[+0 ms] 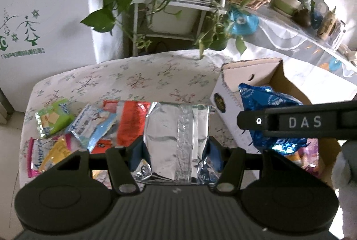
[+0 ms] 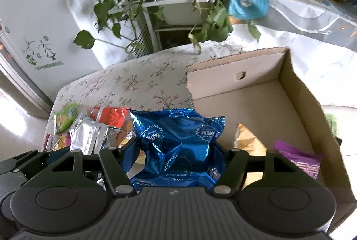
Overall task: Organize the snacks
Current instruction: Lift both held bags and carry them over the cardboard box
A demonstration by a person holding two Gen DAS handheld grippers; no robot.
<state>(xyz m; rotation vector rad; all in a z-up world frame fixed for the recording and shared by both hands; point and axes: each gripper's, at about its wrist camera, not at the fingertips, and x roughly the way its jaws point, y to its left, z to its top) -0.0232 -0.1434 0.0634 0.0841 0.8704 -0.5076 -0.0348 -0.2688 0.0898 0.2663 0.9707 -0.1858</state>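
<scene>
The left gripper [image 1: 176, 150] has its fingers clamped on a silver foil bag [image 1: 176, 139], the right gripper [image 2: 176, 157] on a crinkled blue snack bag [image 2: 178, 146], both lifted above the tabletop [image 1: 138, 77]. Best to carry the blue bag over the cardboard box [image 2: 290, 93] first, lower it beside the gold packet [image 2: 246, 139], then release, keeping the silver bag clear.
</scene>
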